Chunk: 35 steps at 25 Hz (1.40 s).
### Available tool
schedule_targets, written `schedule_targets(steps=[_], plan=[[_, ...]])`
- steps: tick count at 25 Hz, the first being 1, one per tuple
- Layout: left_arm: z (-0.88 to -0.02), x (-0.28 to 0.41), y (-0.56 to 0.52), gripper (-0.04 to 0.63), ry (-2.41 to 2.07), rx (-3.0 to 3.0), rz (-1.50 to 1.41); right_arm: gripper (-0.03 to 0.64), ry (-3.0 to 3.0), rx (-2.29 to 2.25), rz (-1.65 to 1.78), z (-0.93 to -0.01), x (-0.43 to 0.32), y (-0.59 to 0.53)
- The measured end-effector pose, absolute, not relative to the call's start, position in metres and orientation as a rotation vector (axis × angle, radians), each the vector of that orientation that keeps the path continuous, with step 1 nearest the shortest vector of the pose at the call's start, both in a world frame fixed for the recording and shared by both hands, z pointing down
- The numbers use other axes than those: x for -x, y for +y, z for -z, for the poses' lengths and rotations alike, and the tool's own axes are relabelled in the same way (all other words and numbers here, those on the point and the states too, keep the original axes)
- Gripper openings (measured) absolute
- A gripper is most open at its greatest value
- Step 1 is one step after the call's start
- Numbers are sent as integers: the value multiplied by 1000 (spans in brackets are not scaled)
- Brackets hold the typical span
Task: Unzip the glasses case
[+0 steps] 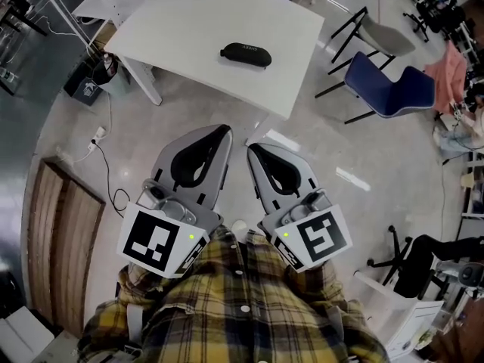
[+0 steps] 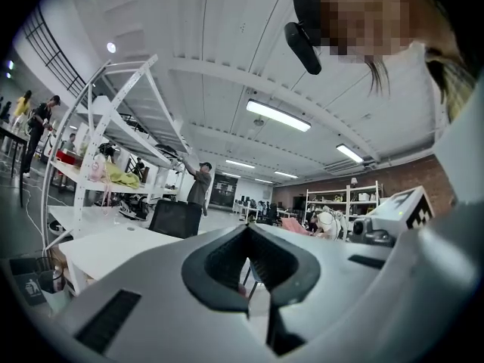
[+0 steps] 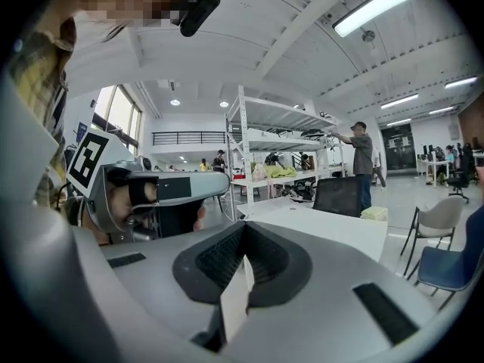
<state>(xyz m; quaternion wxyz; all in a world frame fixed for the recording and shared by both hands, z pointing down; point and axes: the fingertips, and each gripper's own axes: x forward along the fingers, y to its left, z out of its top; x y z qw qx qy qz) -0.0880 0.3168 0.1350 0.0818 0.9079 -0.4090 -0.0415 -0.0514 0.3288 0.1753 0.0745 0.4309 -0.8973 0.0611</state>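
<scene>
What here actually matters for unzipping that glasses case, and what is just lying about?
For the job:
glasses case
white table under it
left tongs, shut, empty
right tongs, shut, empty

Lying about:
blue chair
grey chair
metal shelving

A black glasses case [image 1: 246, 54] lies alone on the white table [image 1: 189, 21]. The left gripper [image 1: 224, 131] and right gripper [image 1: 252, 150] hover side by side over the floor, jaws together, well short of the table.
</scene>
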Motion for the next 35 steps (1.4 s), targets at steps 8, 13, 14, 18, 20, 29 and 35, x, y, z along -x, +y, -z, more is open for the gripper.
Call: schedule_targets(steps=[8, 13, 14, 18, 20, 29, 35], plan=[[-137, 151, 250, 6, -1164, -2739, 116, -2, -2650, -1423, -207, -171, 94, 258], [-150, 169, 226, 6, -1102, -2723, 103, -2, -2596, -1464, -247, -180, 111, 236], [-152, 170, 222, 6, -1087, -2722, 100, -2, -2585, -1472, -252, -182, 112, 232], [-159, 166, 204, 6, -1042, -2720, 93, -2, -2546, -1505, -274, -189, 108, 215], [-161, 164, 193, 6, -1032, -2719, 90, -2, -2534, -1515, -280, -192, 104, 204], [-165, 142, 115, 6, -1014, -2731, 89, -2, -2513, -1557, -312, -202, 72, 127], [-160, 106, 45, 6, -997, -2748, 74, -2, -2494, -1583, -331, -202, 33, 57]])
